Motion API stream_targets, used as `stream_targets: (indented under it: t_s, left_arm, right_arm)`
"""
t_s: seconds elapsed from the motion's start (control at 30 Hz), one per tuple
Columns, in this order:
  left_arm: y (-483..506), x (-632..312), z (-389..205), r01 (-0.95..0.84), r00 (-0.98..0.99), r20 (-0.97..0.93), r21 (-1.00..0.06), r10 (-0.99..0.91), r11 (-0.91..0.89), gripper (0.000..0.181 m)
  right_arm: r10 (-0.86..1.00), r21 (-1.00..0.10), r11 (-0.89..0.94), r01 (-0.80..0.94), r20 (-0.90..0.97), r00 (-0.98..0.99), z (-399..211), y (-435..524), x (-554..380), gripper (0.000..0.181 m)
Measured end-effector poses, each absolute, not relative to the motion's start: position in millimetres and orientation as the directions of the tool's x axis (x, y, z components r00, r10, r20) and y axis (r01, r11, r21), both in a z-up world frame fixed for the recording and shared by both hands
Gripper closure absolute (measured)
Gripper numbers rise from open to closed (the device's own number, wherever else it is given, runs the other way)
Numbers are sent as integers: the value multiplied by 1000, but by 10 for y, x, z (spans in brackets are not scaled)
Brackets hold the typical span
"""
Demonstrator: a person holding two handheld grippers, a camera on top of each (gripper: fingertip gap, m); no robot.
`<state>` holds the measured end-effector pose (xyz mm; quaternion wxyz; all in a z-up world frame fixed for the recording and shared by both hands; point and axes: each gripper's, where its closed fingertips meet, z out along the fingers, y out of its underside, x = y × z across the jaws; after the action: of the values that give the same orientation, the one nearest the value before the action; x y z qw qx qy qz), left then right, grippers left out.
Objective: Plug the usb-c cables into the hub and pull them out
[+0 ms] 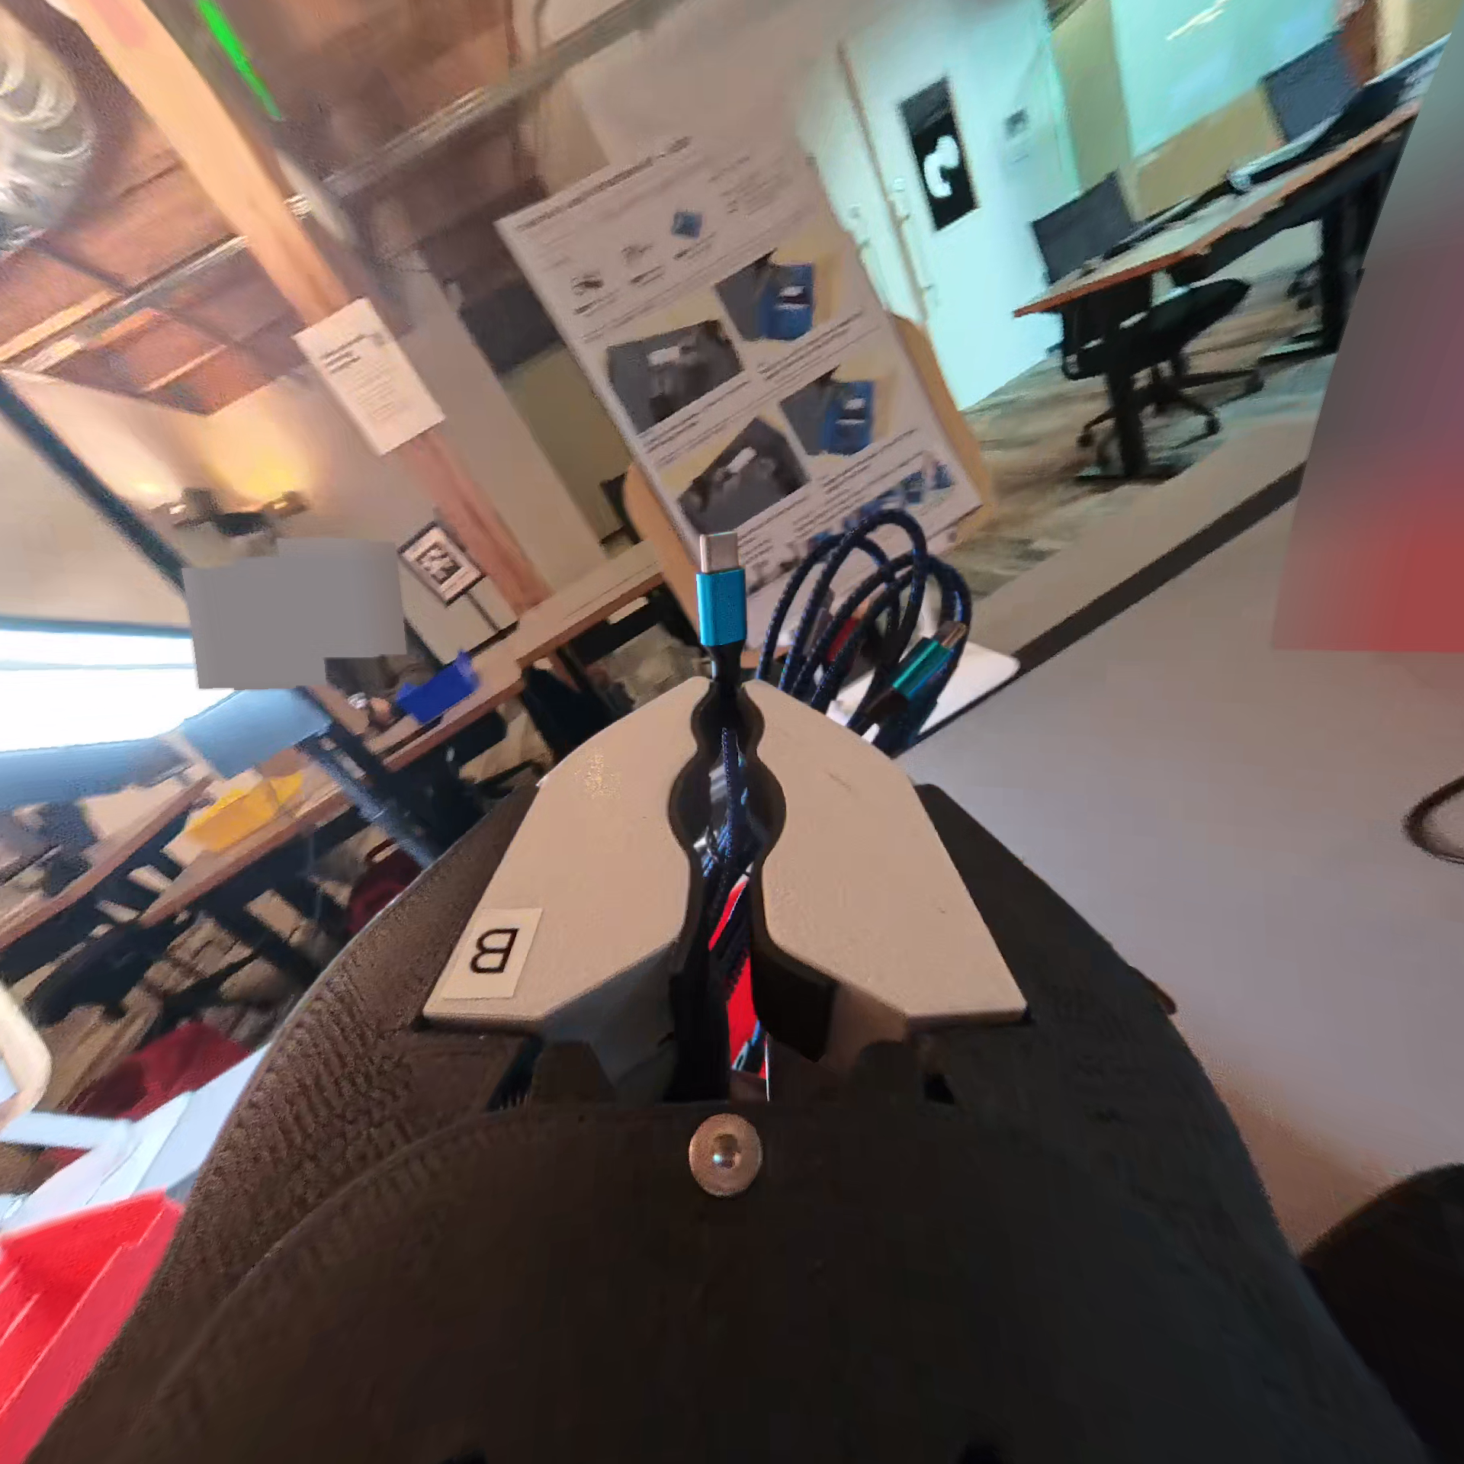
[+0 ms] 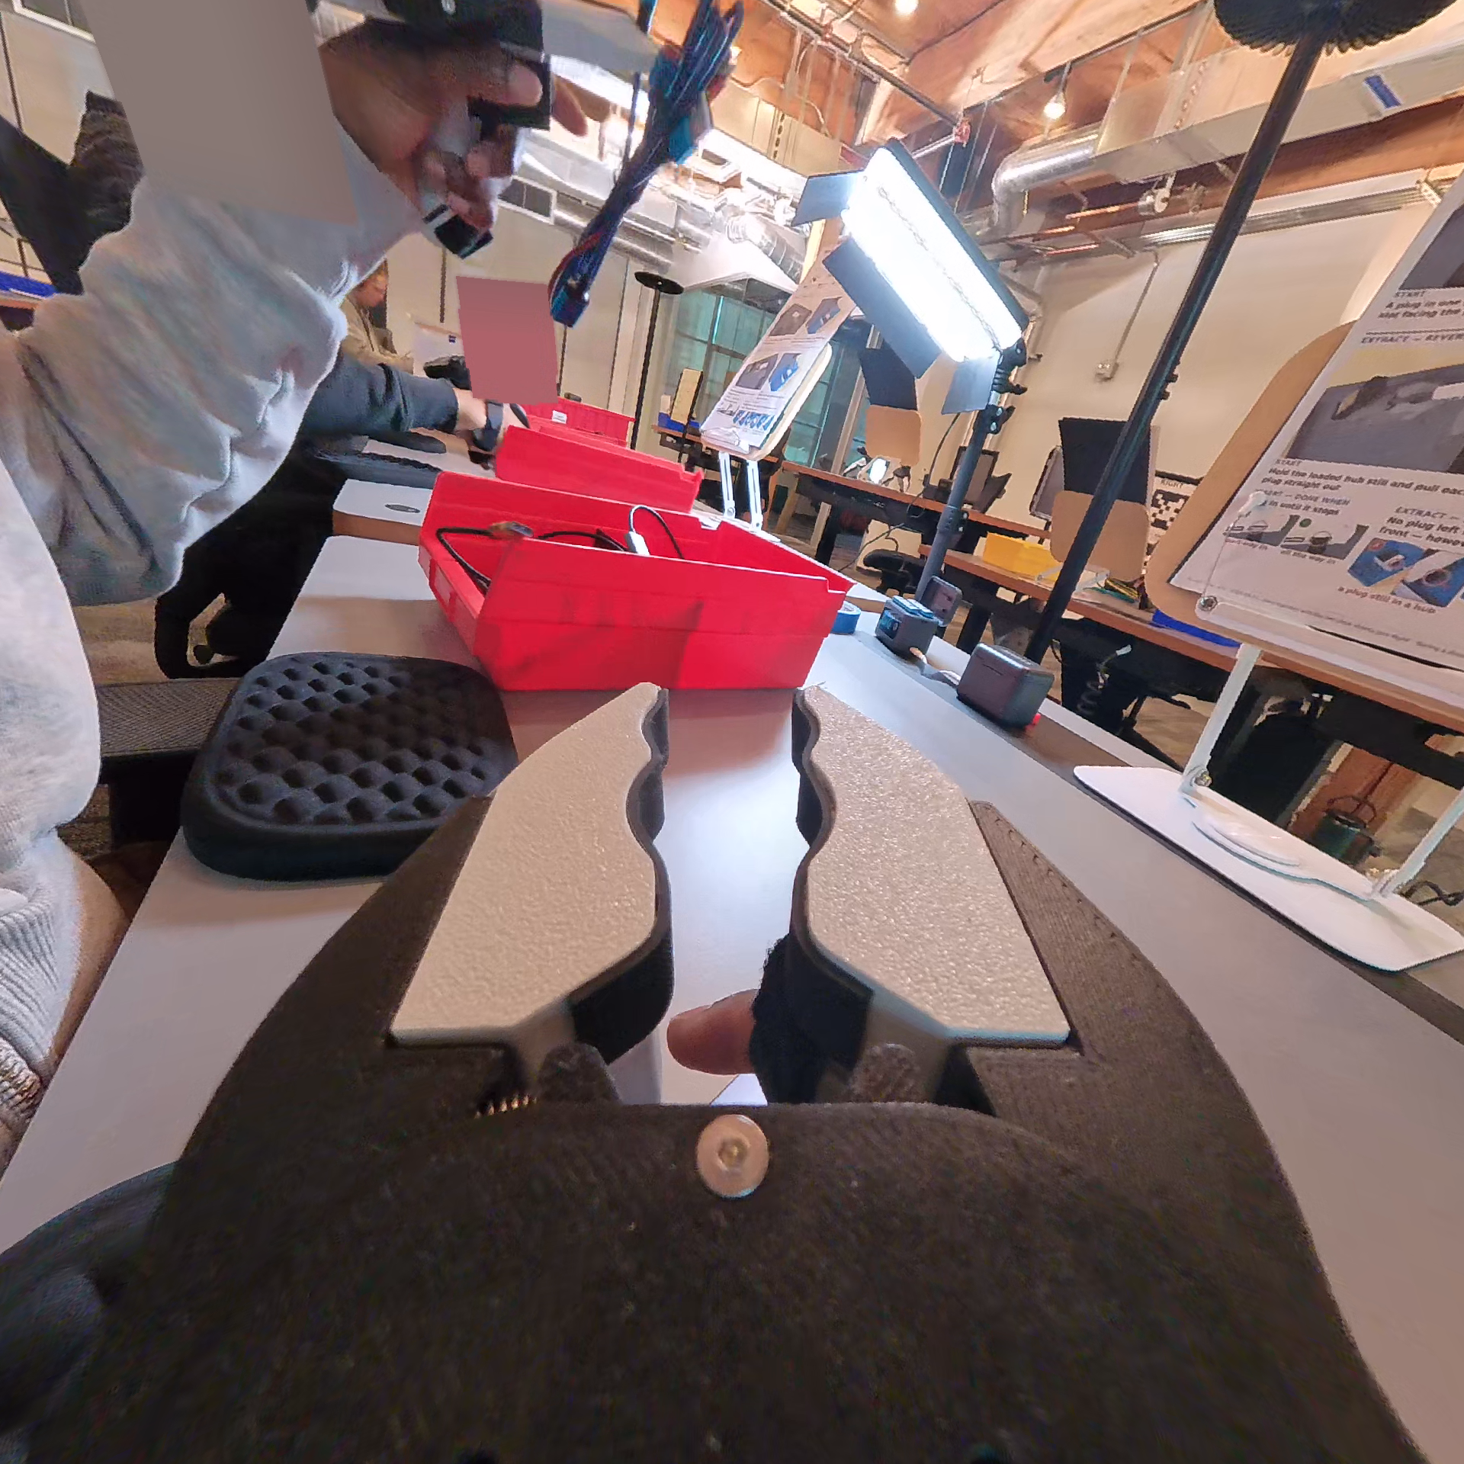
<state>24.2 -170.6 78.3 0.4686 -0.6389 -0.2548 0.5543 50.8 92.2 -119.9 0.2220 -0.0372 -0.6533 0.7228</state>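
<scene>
The left gripper (image 1: pixel 730 689), a black textured body carrying two pale grey plastic fingers, is pinching its jaws together on a bundle of dark blue braided usb-c cables (image 1: pixel 733 800) that is running down the narrow slot between the fingers. One plug with a bright blue metal sleeve and a silver tip (image 1: pixel 719 590) is sticking straight up just past the fingertips, and the rest of the braid is looping out to the right of it (image 1: pixel 871 602), ending in a teal-sleeved plug (image 1: pixel 923 673) hanging beside the right finger. This gripper is being held up in the air and tilted, with the grey tabletop (image 1: pixel 1149 792) lying below and to the right. In the right wrist view, the same bundle is dangling from the raised left gripper (image 2: pixel 507 47) near the top left, its blue and red strands (image 2: pixel 634 182) hanging well above the table. The right gripper (image 2: pixel 730 705), of the same black and grey build, is resting low over the grey tabletop (image 2: pixel 729 832) with its jaws standing apart and nothing between them. Ahead of it a red plastic bin (image 2: pixel 634 618) is sitting on the table holding black cables, a black dimpled foam pad (image 2: pixel 341 760) is lying to its left, and a white-based stand with a printed instruction sheet (image 2: pixel 1331 515) is standing to the right. No hub can be made out in either view.
</scene>
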Motion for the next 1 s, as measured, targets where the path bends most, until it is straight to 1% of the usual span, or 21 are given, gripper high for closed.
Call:
stream_targets:
  t_s: [0.1, 0.27, 0.47, 0.57, 0.67, 0.73, 0.83, 0.9, 1.0]
  left_arm:
    - [-1273, 301, 745, -225, 390, -452, -892, 803, -393, 178]
    - [-604, 416, 381, -216, 571, -408, -912, 712, -349, 178]
    - [-141, 418, -272, -129, 689, -368, -910, 624, -395, 179]
    - [25, 504, -637, -59, 791, -321, -887, 520, -458, 179]
    - [124, 632, -997, -12, 870, -282, -831, 404, -555, 178]
    - [165, 730, -1195, 9, 912, -244, -793, 330, -610, 178]
    - [212, 869, -1414, 15, 955, -189, -739, 229, -674, 178]
    - [248, 953, -1508, 16, 975, -145, -716, 171, -698, 179]
    - [284, 1027, -1603, 11, 988, -103, -690, 113, -724, 178]
  right_arm:
    - [369, -960, -57, -273, 234, -899, -1183, 930, 514, 152]
    - [366, -960, -79, -270, 224, -903, -1153, 949, 528, 152]
    - [357, -959, -105, -262, 209, -910, -1114, 970, 545, 152]
    - [302, -954, -150, -260, 206, -931, -1006, 975, 650, 148]
    - [211, -945, -56, -321, 303, -929, -981, 890, 833, 143]
    - [164, -924, 22, -382, 380, -910, -951, 833, 917, 142]
    - [59, -887, 84, -454, 459, -886, -888, 708, 1048, 145]
    - [-22, -848, 147, -509, 512, -859, -939, 587, 1099, 147]
    - [-140, -760, 274, -589, 575, -806, -1159, 429, 1103, 151]
